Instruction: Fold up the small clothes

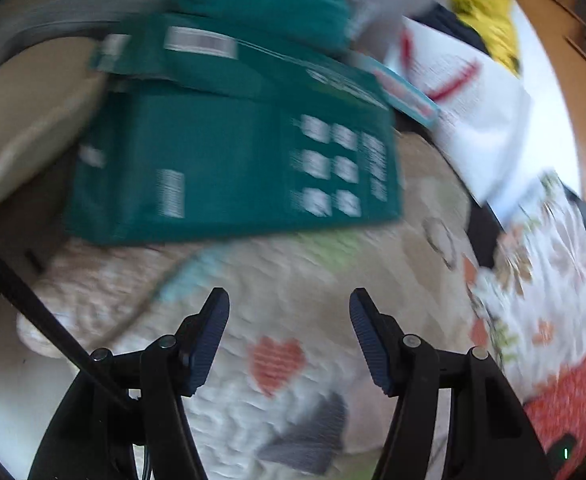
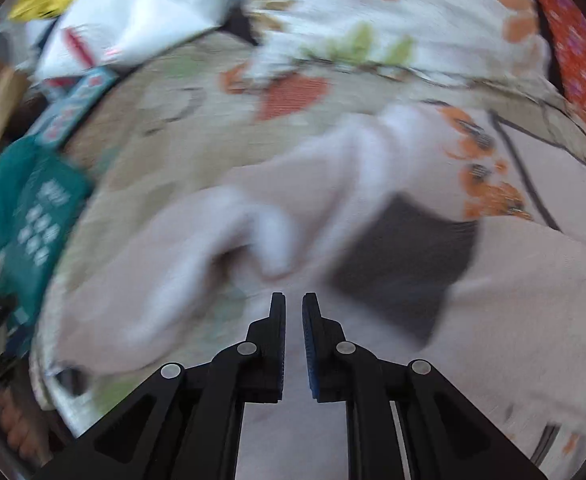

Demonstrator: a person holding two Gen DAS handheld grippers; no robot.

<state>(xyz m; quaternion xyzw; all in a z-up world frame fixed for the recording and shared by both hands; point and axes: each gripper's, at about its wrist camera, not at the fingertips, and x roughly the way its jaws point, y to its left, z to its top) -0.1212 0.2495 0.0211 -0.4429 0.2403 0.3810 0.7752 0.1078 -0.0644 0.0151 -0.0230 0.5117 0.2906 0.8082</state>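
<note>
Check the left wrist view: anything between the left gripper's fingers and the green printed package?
Only bare patterned bedspread, with an orange heart motif between the open fingers. Nothing else lies before the green printed package. Left wrist view, blurred.

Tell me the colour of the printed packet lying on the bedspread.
Teal green packet with white print, clearest in the left wrist view.

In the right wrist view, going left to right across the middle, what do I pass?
Green printed package → crumpled pale pink garment → dark grey patch → orange flower print on the bedspread.
</note>
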